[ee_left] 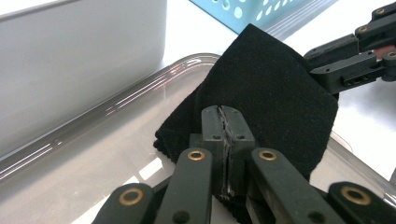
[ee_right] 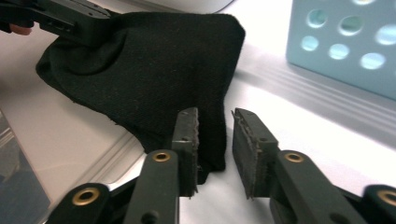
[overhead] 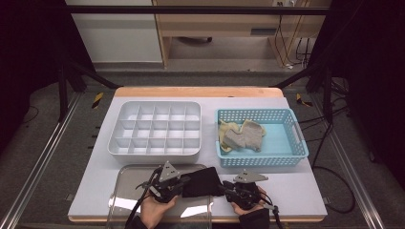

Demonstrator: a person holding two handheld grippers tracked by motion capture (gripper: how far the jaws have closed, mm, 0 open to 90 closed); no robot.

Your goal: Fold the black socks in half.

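Observation:
A black folded cloth (overhead: 203,181) lies at the table's near edge, partly over the right rim of a clear plastic tray (overhead: 128,187). My left gripper (overhead: 183,184) comes in from the left and is shut on the cloth's near edge; in the left gripper view its jaws (ee_left: 227,115) are pressed together with black fabric (ee_left: 271,84) pinched between them. My right gripper (overhead: 224,187) is at the cloth's right side. Its jaws (ee_right: 215,120) stand apart, and a corner of the cloth (ee_right: 163,60) hangs by the left pad without being pressed.
A white divided organizer (overhead: 160,103) sits behind the clear tray on the left. A light blue perforated basket (overhead: 261,112) at the right holds yellow and grey socks (overhead: 241,136). The basket's wall (ee_right: 345,42) is close to my right gripper.

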